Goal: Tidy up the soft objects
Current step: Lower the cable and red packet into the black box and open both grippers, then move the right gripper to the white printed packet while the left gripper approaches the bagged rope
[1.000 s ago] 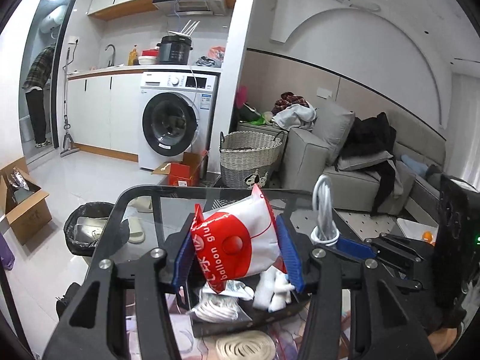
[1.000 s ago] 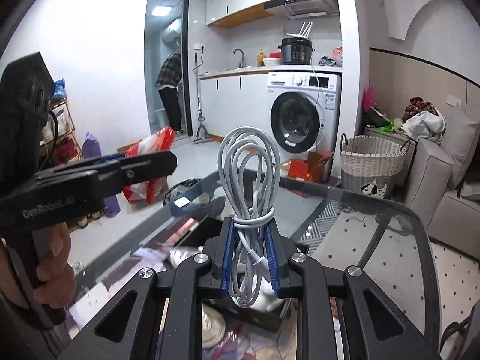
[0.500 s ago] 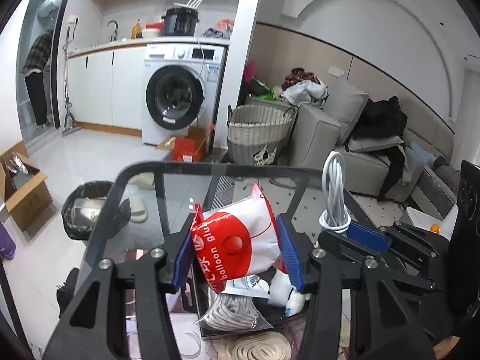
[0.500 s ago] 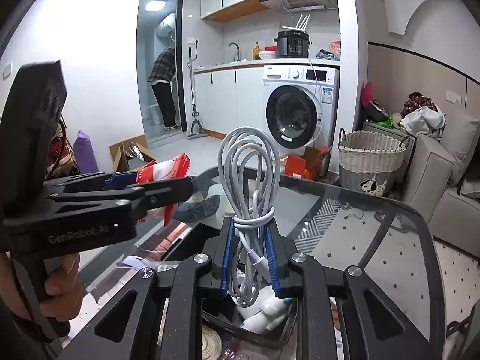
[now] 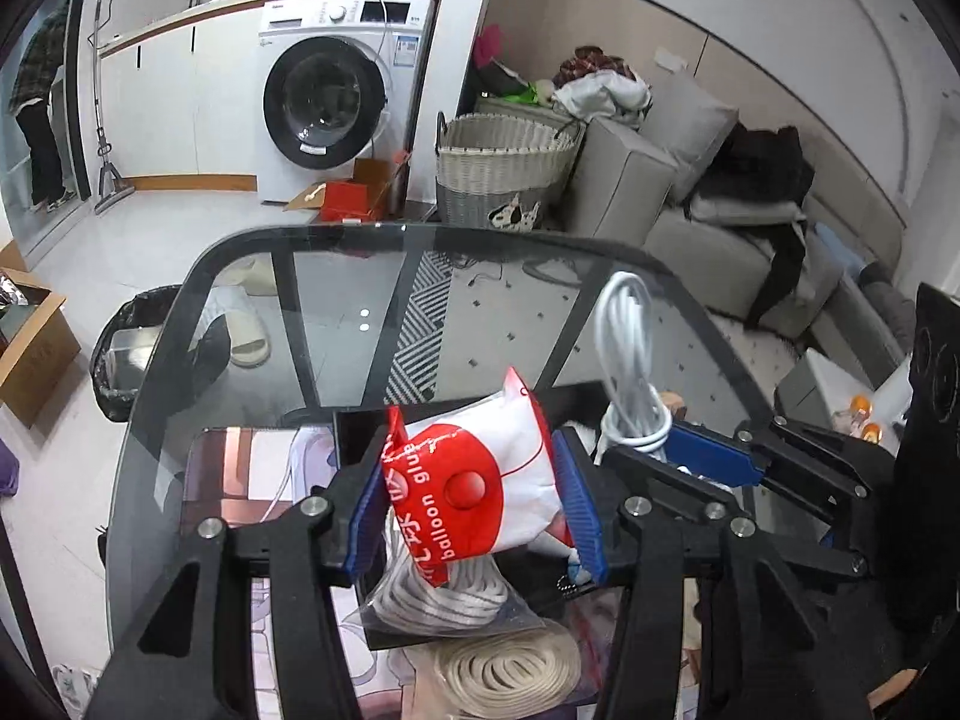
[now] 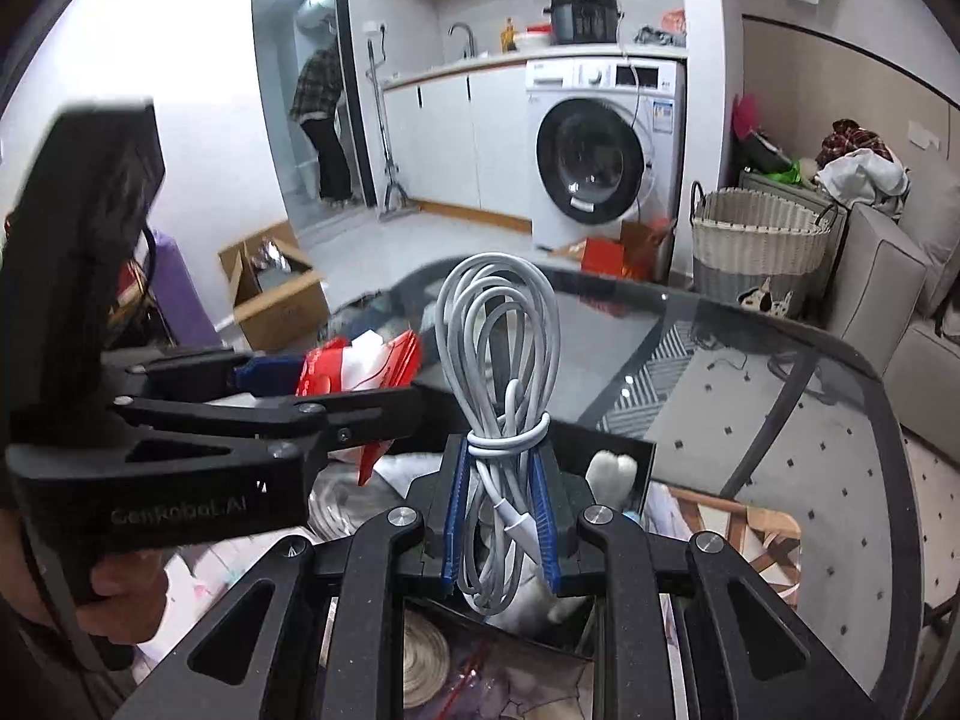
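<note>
Left gripper (image 5: 474, 504): jaws clamped on a red-and-white plastic "balloon glue" packet (image 5: 474, 480), held above the glass desk (image 5: 372, 312).
Right gripper (image 6: 501, 510): jaws closed on a coiled white cable bundle (image 6: 498, 360).
Below: a black tray (image 6: 624, 456), contents seemingly rope coils.

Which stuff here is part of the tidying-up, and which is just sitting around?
Part of the job:
- red-and-white balloon glue packet, clamped in the left gripper
- bundled white charging cable, clamped in the right gripper
- black open box on the glass table

Just lying about:
- white washing machine
- woven laundry basket
- brown cardboard box
</note>
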Tool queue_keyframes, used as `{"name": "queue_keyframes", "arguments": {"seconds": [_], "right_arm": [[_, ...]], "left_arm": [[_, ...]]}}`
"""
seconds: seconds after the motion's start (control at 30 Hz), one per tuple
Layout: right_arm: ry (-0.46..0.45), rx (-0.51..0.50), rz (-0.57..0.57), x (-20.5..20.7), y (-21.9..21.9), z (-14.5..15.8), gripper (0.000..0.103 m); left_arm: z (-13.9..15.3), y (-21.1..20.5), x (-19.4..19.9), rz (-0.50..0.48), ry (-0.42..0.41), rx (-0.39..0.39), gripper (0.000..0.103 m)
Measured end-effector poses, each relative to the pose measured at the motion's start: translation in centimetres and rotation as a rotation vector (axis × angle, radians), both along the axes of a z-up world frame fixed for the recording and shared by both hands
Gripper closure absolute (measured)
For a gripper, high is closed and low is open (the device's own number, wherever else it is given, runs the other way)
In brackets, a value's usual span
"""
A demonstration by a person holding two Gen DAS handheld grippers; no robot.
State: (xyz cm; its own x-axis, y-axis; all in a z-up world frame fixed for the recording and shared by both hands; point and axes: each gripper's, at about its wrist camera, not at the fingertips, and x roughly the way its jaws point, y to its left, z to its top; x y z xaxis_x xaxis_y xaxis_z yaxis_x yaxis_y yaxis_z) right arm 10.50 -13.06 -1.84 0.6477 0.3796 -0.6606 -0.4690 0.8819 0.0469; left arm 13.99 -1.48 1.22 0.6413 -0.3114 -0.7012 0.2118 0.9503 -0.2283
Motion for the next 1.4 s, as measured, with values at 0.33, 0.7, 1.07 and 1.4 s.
{"name": "queue_keyframes", "arguments": {"seconds": [0.33,0.7,1.07,1.4], "right_arm": [[0.203,-0.075,0.001,2.2,0.3,-4.6,0.083],[0.236,-0.117,0.006,1.7,0.6,-4.9,0.069],[0.206,-0.079,0.018,-1.1,-1.7,-1.0,0.04],[0.271,-0.139,0.114,-4.4,-1.8,-2.4,0.036]], "left_arm": [[-3.8,-1.6,1.7,-0.031,0.219,0.045,0.056],[-3.2,-1.9,0.8,-0.025,0.216,0.124,0.042],[0.9,-0.5,-2.9,-0.035,0.131,0.137,0.024],[-2.1,0.3,-5.9,-0.111,0.249,0.152,0.017]]}}
